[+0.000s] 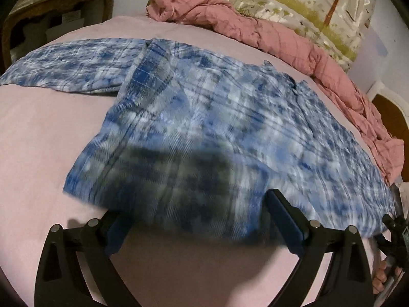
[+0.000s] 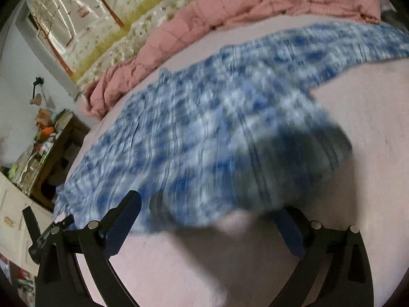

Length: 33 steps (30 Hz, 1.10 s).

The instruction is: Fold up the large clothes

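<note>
A blue and white plaid shirt [image 1: 204, 117] lies spread on the pink bed sheet [image 1: 38, 140], one sleeve stretched to the far left. My left gripper [image 1: 194, 204] is open at the shirt's near hem; its left finger is partly under the cloth edge, its right finger on top. In the right wrist view the same shirt [image 2: 204, 133] is blurred. My right gripper [image 2: 209, 207] is open at the near hem, its right finger partly hidden under the cloth. The other gripper shows at the lower left [image 2: 46, 230].
A crumpled pink quilt [image 1: 281, 30] lies along the far side of the bed, by a floral pillow [image 1: 306, 2]. A cluttered wooden table [image 2: 43, 153] stands beside the bed. A hand [image 1: 383, 276] on the right gripper's handle shows at the lower right.
</note>
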Motion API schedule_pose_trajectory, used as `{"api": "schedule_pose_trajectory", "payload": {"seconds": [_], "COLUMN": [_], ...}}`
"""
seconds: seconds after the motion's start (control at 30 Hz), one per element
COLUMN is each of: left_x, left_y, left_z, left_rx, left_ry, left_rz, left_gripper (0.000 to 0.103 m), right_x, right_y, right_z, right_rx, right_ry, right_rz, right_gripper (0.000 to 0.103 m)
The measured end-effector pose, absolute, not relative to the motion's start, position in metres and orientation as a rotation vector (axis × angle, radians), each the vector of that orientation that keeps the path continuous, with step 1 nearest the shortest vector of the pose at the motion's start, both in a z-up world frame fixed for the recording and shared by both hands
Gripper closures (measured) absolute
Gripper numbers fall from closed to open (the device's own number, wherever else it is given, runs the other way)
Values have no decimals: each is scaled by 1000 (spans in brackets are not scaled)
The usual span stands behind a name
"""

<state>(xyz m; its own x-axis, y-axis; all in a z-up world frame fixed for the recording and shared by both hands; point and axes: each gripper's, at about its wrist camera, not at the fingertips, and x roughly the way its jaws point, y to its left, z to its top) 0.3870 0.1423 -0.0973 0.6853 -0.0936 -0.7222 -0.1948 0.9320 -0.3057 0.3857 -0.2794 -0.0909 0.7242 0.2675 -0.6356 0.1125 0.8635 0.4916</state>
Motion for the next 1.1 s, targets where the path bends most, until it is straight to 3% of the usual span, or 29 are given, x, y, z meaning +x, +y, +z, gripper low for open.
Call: {"api": "schedule_pose_trajectory", "payload": {"seconds": [0.1, 0.13, 0.17, 0.2, 0.23, 0.27, 0.37, 0.73, 1.1], "left_x": [395, 398, 398, 396, 395, 391, 370, 249, 165], "left_y": [155, 159, 163, 165, 164, 162, 157, 167, 138], "left_z": [-99, -101, -100, -100, -99, -96, -79, -51, -62], "left_rx": [-411, -424, -430, -443, -455, -436, -393, -439, -225], "left_ry": [769, 767, 757, 746, 734, 714, 627, 568, 562], "left_rz": [151, 163, 180, 163, 118, 119, 130, 104, 178], "left_gripper": [27, 41, 72, 88, 100, 100, 100, 100, 99], "right_x": [399, 402, 407, 409, 411, 412, 396, 250, 159], "right_y": [-293, -294, -294, -295, -298, -302, -316, -287, -276], "right_z": [-93, -94, -94, -94, -97, -100, -97, -34, -43], "right_rx": [542, 542, 533, 517, 529, 566, 643, 305, 179], "right_ry": [747, 747, 751, 752, 765, 773, 723, 537, 620], "right_rz": [-30, -38, -54, -92, -102, -69, -35, -85, -139], "right_gripper": [11, 12, 20, 49, 67, 96, 97, 98, 98]}}
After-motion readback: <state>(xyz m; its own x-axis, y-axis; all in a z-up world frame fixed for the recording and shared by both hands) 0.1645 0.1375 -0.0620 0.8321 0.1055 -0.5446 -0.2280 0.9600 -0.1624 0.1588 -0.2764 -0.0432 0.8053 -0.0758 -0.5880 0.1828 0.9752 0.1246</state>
